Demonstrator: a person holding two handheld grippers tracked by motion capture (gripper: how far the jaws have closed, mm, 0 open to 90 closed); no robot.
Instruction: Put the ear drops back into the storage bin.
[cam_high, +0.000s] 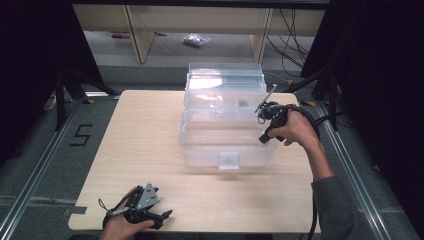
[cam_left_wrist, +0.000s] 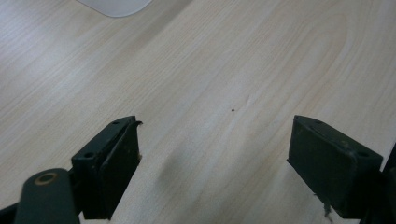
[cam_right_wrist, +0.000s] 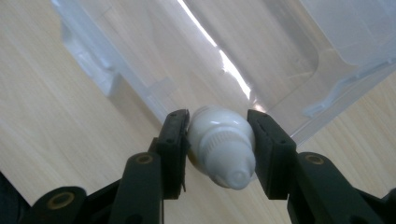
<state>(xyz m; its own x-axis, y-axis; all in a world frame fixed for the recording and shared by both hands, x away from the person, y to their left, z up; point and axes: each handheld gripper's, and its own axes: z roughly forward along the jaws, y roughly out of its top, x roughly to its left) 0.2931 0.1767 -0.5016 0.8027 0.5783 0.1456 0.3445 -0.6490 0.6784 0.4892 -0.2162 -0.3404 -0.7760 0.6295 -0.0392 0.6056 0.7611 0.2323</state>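
A clear plastic bin (cam_high: 225, 120) with its lid swung open behind it stands at the middle of the wooden table (cam_high: 140, 150). My right gripper (cam_right_wrist: 219, 135) is shut on a small white bottle (cam_right_wrist: 223, 147), whose capped tip points back toward the camera; it hovers at the bin's (cam_right_wrist: 261, 56) right edge. In the high view the right gripper (cam_high: 265, 136) is held by a hand beside the bin's right wall. My left gripper (cam_high: 167, 215) rests at the table's near left edge, and its jaws (cam_left_wrist: 215, 163) stand wide apart over bare wood.
A bin corner (cam_left_wrist: 116, 5) shows at the top of the left gripper view. Beyond the table are wooden shelf legs (cam_high: 137, 35), loose cables (cam_high: 292, 40) and a small bag (cam_high: 196, 40) on the floor. Black frames flank both sides.
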